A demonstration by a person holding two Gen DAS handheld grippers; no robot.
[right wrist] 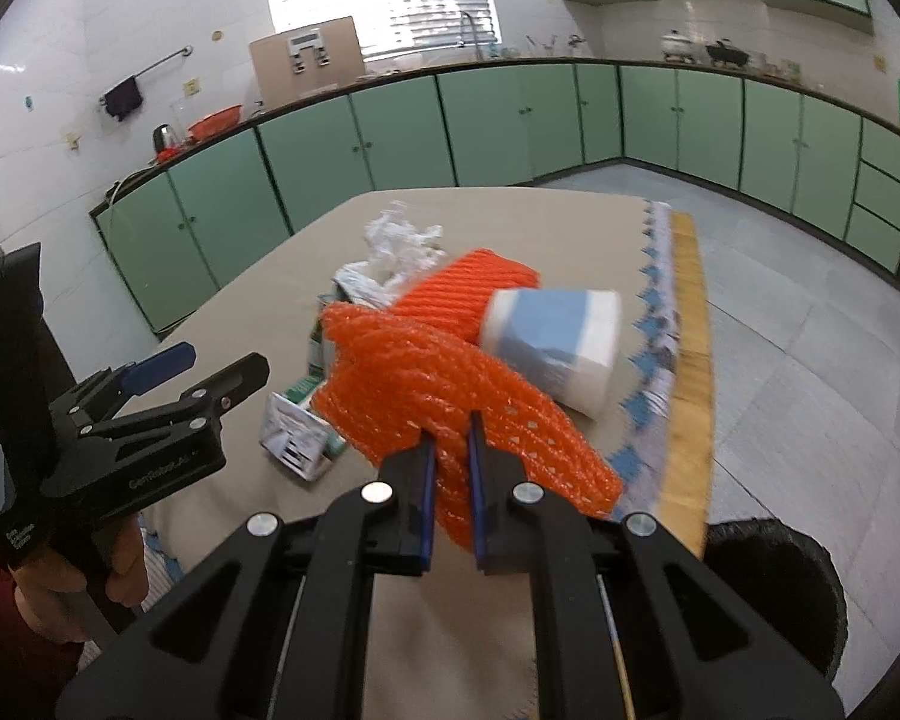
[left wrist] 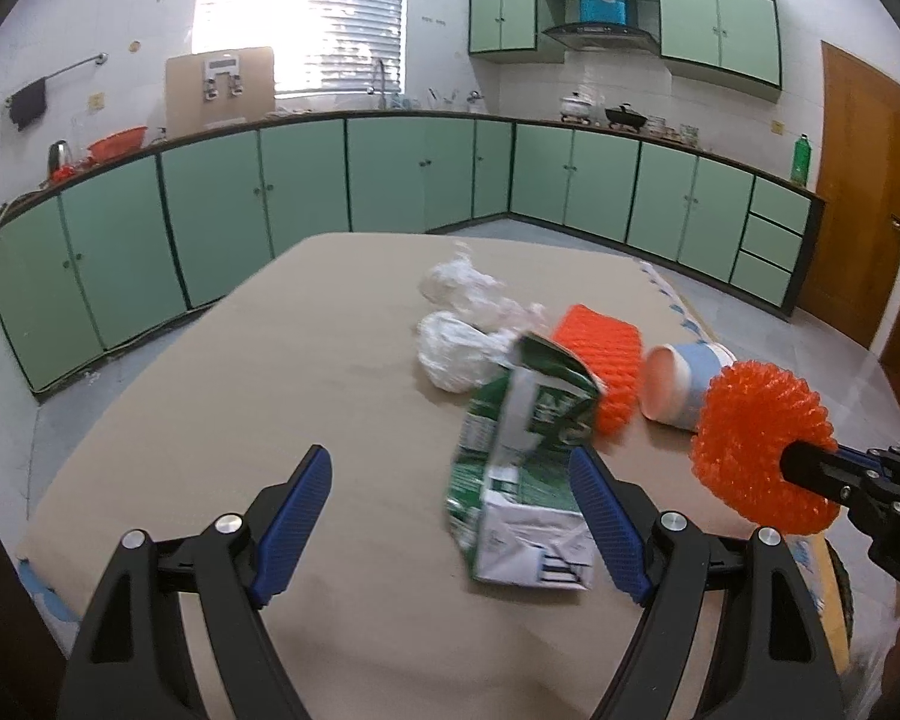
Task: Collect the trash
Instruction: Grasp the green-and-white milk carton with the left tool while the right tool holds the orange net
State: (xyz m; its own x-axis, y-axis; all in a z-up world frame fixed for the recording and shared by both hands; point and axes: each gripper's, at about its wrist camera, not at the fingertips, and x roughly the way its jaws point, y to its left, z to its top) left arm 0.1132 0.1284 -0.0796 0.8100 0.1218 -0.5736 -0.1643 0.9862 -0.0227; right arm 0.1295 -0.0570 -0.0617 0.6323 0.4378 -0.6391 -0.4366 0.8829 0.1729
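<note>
My right gripper point(right wrist: 450, 438) is shut on an orange foam net point(right wrist: 426, 372) and holds it above the table; the net also shows in the left wrist view point(left wrist: 756, 444). My left gripper point(left wrist: 450, 480) is open and empty, its right finger next to a crushed green and white carton point(left wrist: 522, 468). Behind the carton lie a second orange foam net point(left wrist: 606, 360), a blue and white paper cup point(left wrist: 684, 378) on its side, and crumpled white plastic point(left wrist: 456, 330). The cup point(right wrist: 558, 342) and carton point(right wrist: 300, 432) also show in the right wrist view.
The beige table point(left wrist: 270, 390) has a patterned cloth edge on the right point(right wrist: 660, 312). A dark bin point(right wrist: 774, 594) stands below the table's near right corner. Green kitchen cabinets point(left wrist: 306, 180) line the far walls.
</note>
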